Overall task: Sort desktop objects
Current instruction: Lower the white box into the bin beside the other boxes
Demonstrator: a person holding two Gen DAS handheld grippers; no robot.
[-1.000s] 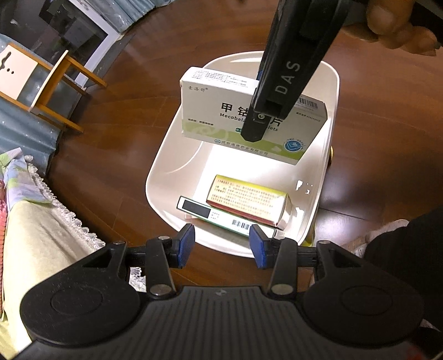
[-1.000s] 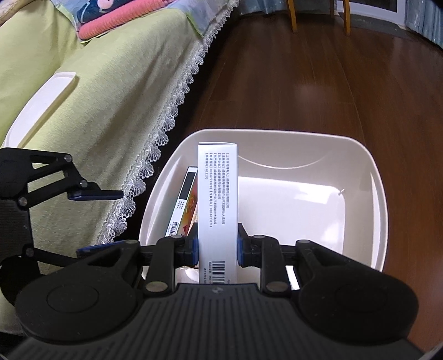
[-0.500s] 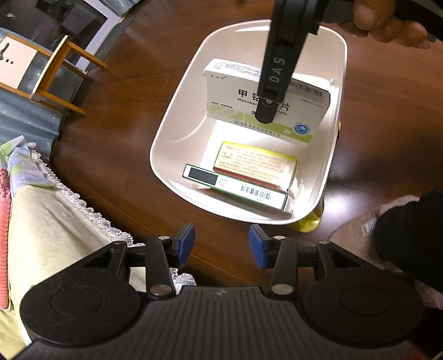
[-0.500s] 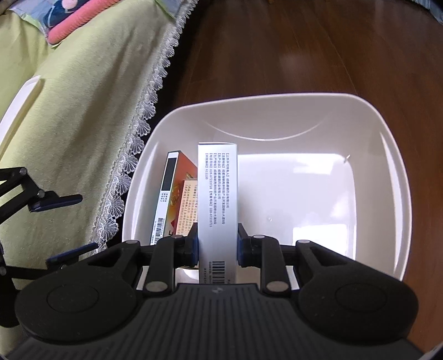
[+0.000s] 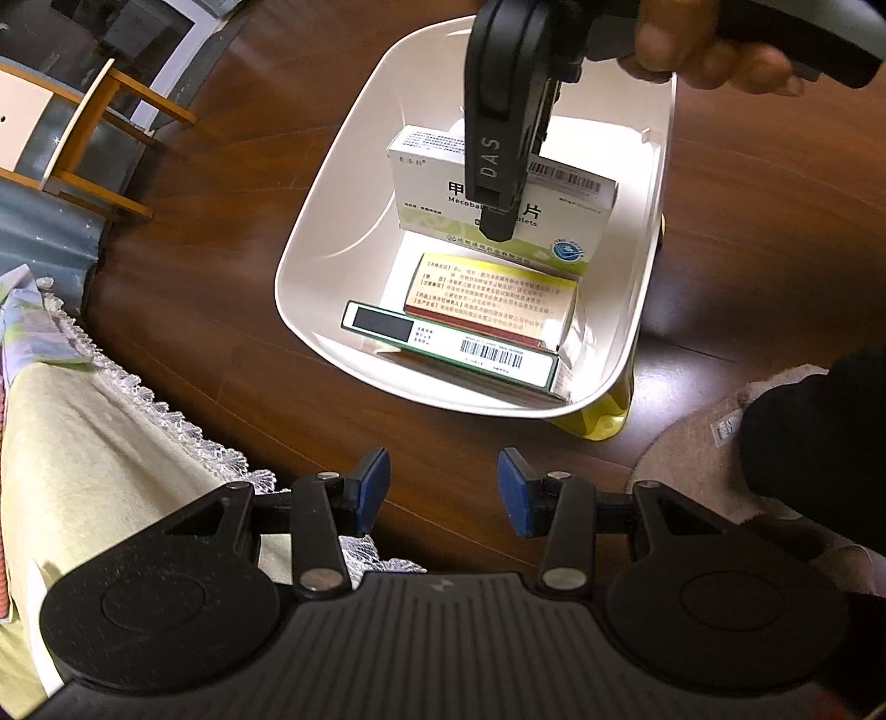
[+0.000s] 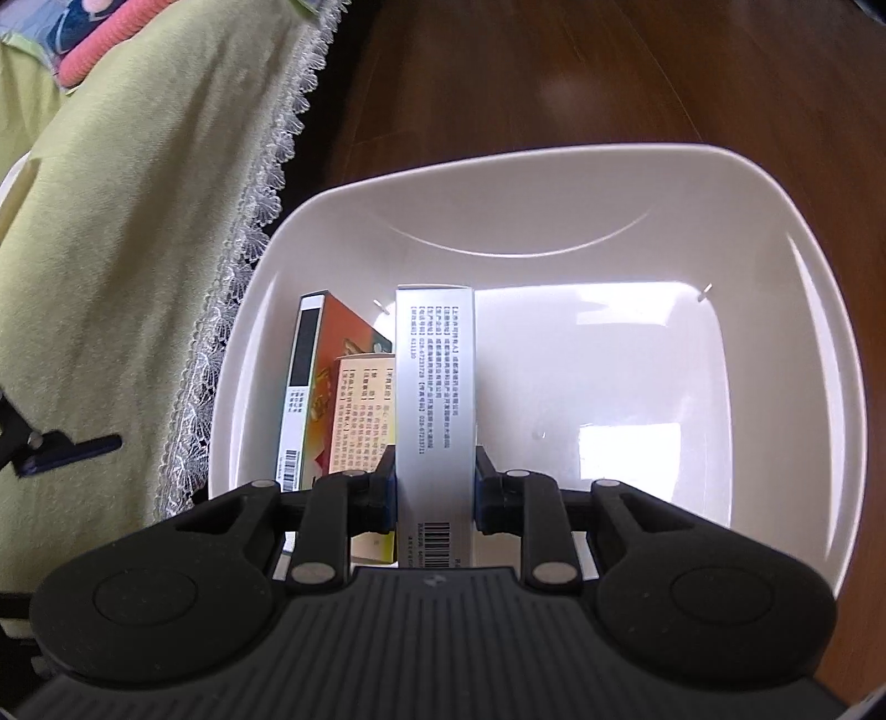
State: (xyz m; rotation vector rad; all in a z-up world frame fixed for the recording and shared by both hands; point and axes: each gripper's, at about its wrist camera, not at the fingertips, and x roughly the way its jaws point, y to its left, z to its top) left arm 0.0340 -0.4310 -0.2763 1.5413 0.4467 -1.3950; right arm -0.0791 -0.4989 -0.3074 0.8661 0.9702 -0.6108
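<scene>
One white medicine box [image 6: 436, 399] stands on edge, long axis pointing forward.

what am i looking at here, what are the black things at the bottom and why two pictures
Each picture comes from a camera on a hand-held two-finger gripper, looking forward along its fingers. In the left wrist view, the left gripper is open and holds nothing. Ahead of it a white bin sits on a dark wooden surface, with two medicine boxes lying inside. A hand brings in the right gripper, which in its own view is shut on a white medicine box, held inside the bin.
</scene>
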